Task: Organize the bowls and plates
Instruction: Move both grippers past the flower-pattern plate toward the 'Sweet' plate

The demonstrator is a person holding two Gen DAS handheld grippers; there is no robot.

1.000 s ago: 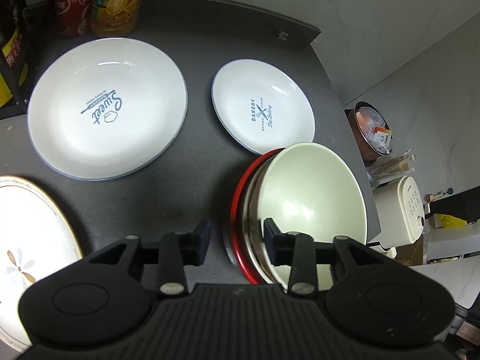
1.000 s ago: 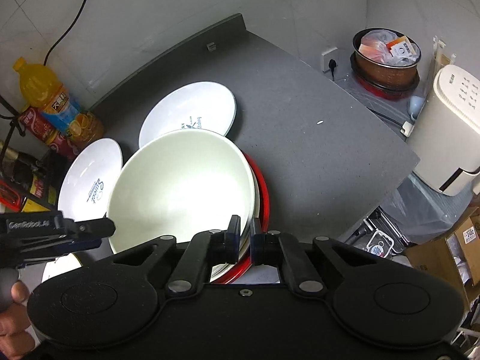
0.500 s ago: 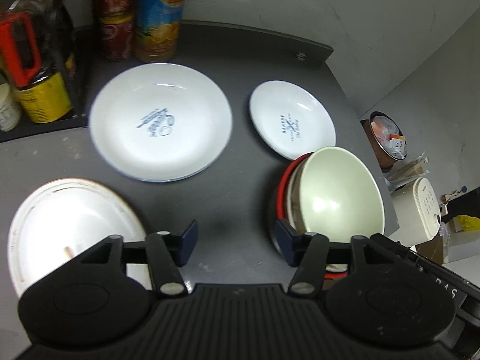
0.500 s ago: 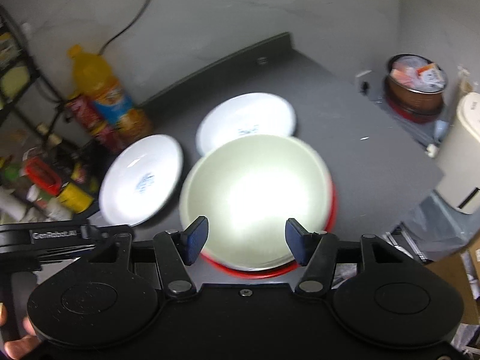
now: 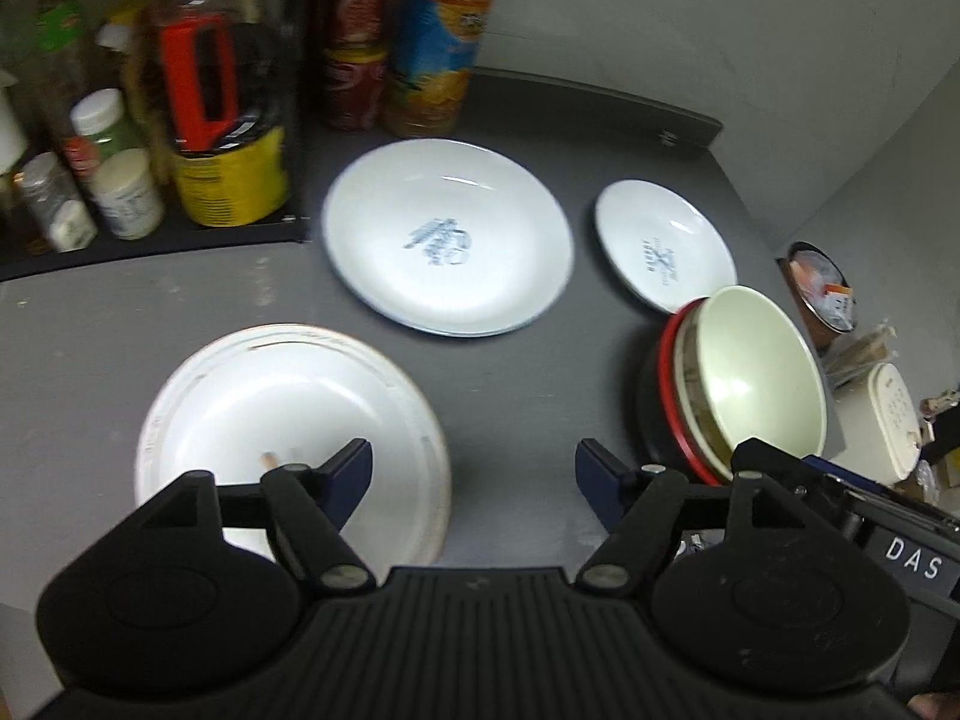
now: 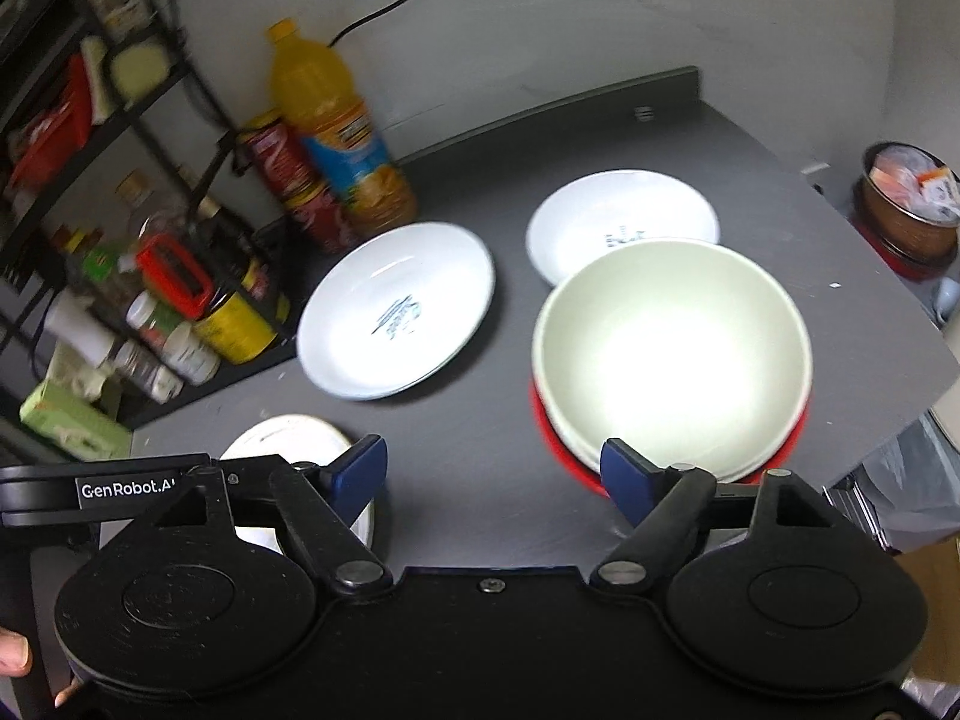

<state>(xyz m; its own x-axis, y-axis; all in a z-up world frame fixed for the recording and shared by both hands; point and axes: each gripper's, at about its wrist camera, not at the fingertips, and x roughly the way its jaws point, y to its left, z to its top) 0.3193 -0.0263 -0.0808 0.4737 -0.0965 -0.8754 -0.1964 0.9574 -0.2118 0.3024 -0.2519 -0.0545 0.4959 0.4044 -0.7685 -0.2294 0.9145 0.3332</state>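
A pale green bowl (image 6: pixel 672 354) sits nested on top of a stack with a red-rimmed bowl (image 6: pixel 558 450) beneath, near the dark counter's right edge; the left wrist view shows the same stack (image 5: pixel 756 378). A large white plate (image 5: pixel 447 237) (image 6: pixel 396 309) and a small white plate (image 5: pixel 663 243) (image 6: pixel 618 219) lie behind it. A gold-rimmed white plate (image 5: pixel 288 420) (image 6: pixel 288 435) lies front left. My left gripper (image 5: pixel 474 474) hovers between that plate and the stack, jaws opening with nothing between them. My right gripper (image 6: pixel 492 471) hovers left of the stack, jaws opening, empty.
An orange juice bottle (image 6: pixel 333 120), red cans (image 6: pixel 288 174) and a black rack of jars and bottles (image 6: pixel 150 276) crowd the back left. The counter (image 6: pixel 840 276) ends at the right, with a white appliance (image 5: pixel 894 414) and a lined pot (image 6: pixel 909 198) below.
Both grippers let go of the bowl stack's rim, opened wide and pulled back and up. The left one swung left toward the gold-rimmed plate; more of the rack has come into view.
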